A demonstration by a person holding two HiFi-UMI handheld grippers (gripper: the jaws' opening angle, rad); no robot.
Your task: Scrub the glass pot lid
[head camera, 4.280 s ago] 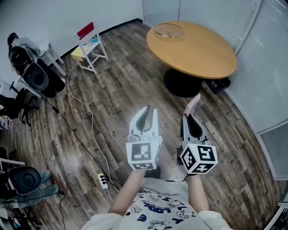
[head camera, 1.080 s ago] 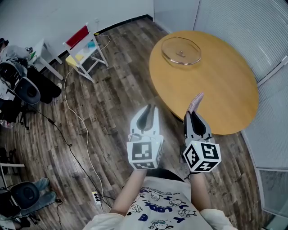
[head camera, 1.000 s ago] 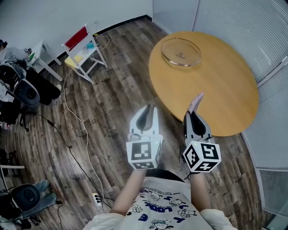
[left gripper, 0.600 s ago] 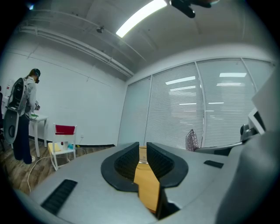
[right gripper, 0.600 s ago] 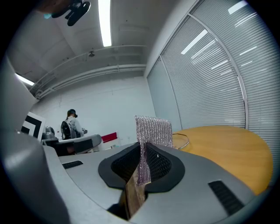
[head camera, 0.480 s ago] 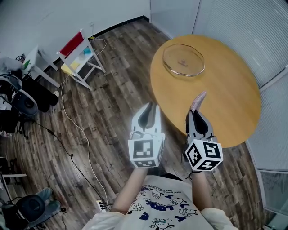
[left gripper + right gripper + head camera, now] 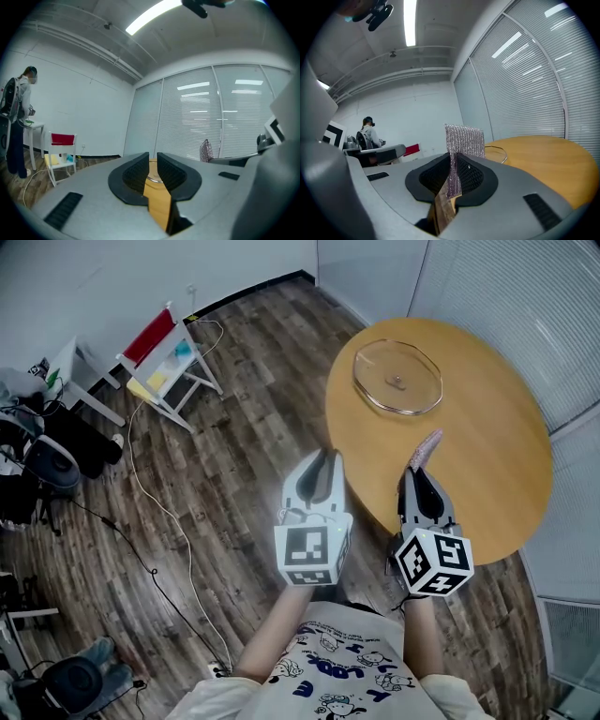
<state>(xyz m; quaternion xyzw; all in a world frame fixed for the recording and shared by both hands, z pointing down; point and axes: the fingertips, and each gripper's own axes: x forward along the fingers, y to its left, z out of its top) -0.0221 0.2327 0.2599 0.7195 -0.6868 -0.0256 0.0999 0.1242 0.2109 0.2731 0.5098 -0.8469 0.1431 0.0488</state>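
Head view looks steeply down on a dark wood plank floor [image 7: 234, 427], with slatted blinds [image 7: 525, 296] closing the far right side of the room. A round wooden table [image 7: 487, 456] fills the right of the scene. On the far left a white folding chair [image 7: 164, 357] with a red back stands near the wall, and dark bags and seats [image 7: 42, 460] crowd the left edge (a person [image 7: 16, 126] stands there too, seen from the left gripper view).

The glass pot lid [image 7: 397, 378] lies flat, knob up, on the far left part of the table, well apart from both grippers; only bare tabletop lies between it and them.

The left gripper [image 7: 323, 457] hangs over the floor just left of the table's near edge, its jaws drawn almost together with nothing between them. The right gripper [image 7: 419, 470] reaches over that edge, its jaws clamped on a silvery mesh scrub pad [image 7: 427, 448] that sticks up and forward past the tips.

A thin white cable [image 7: 141, 493] snakes across the floor from the chair toward the near side.
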